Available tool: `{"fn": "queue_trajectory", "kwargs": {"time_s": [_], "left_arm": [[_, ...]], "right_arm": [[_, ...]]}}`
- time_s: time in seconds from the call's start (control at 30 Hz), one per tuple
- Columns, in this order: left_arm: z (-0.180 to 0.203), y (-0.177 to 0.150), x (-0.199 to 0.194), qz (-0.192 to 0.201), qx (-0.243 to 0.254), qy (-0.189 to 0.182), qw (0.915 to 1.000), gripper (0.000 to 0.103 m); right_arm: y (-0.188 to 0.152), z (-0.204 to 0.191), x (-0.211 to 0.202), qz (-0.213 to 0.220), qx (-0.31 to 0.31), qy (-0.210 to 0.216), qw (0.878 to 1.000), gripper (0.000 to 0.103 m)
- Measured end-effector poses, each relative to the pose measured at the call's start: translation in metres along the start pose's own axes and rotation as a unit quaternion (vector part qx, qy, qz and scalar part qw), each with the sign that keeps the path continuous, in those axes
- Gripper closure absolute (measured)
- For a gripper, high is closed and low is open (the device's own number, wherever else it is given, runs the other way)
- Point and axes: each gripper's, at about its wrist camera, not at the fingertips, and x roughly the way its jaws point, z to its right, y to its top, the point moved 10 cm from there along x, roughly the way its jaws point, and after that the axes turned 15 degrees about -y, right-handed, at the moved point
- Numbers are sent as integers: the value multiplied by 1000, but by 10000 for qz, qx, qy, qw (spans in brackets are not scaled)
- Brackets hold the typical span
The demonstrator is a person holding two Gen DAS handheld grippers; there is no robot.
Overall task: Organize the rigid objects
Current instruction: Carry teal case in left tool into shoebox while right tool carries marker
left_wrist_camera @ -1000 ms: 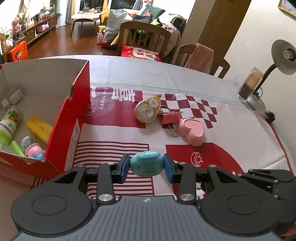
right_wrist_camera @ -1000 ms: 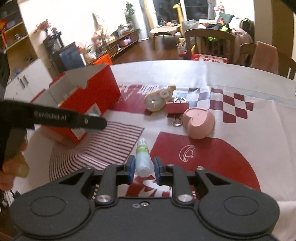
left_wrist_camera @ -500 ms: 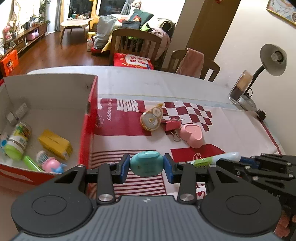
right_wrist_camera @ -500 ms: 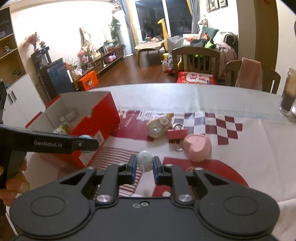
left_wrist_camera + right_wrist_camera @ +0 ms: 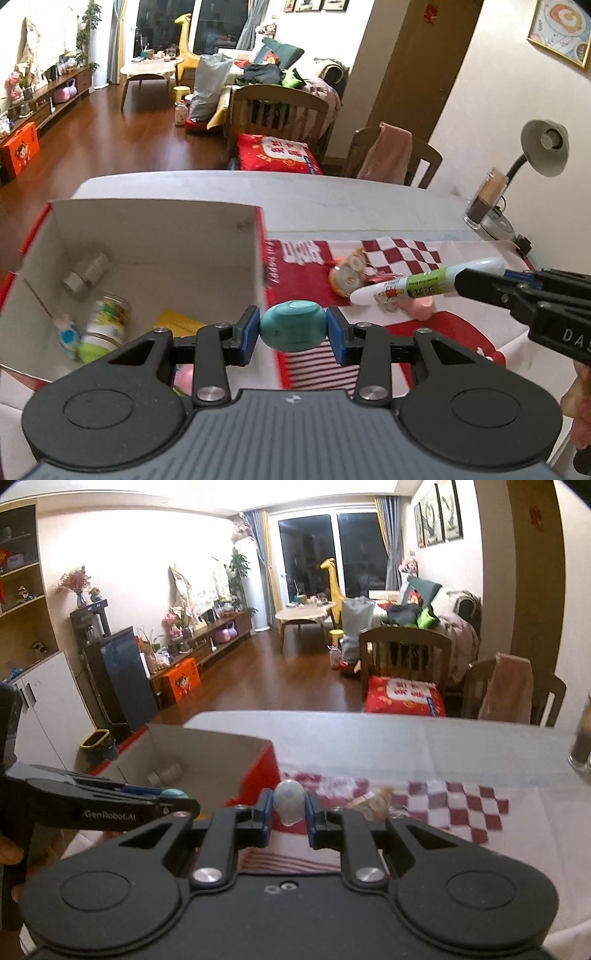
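Observation:
My left gripper [image 5: 293, 328] is shut on a teal oval object [image 5: 295, 338] and hangs above the right wall of the red box [image 5: 256, 254]. The box holds a jar [image 5: 107, 321], a grey cylinder [image 5: 86, 275] and a yellow packet [image 5: 177, 323]. My right gripper [image 5: 289, 810] is shut on a white-and-green tube [image 5: 289, 801], seen end-on. In the left wrist view that tube [image 5: 413, 284] points left from the right gripper [image 5: 460, 282], above the mat. A correction tape [image 5: 347, 275] and a pink heart case [image 5: 419, 308] lie on the mat, partly hidden behind the tube.
A red-and-white patterned mat [image 5: 399, 254] covers the white table. A desk lamp [image 5: 545, 147] and a glass [image 5: 484, 206] stand at the far right corner. Wooden chairs [image 5: 406, 657] stand behind the table's far edge. A hand [image 5: 7, 849] holds the left gripper [image 5: 181, 799].
Both grippers have risen and moved left toward the box. The tube has come up off the mat in the right gripper. The left gripper has carried the teal object to the box's right wall.

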Motion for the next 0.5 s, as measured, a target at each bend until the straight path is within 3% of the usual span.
{"fn": "queue_trajectory", "kwargs": {"time_s": [0.5], "left_arm": [[-93,23,-46,99,-69,489,9987,65]], "right_arm": [[23,-86,30,81,-247,350,9991,86]]}}
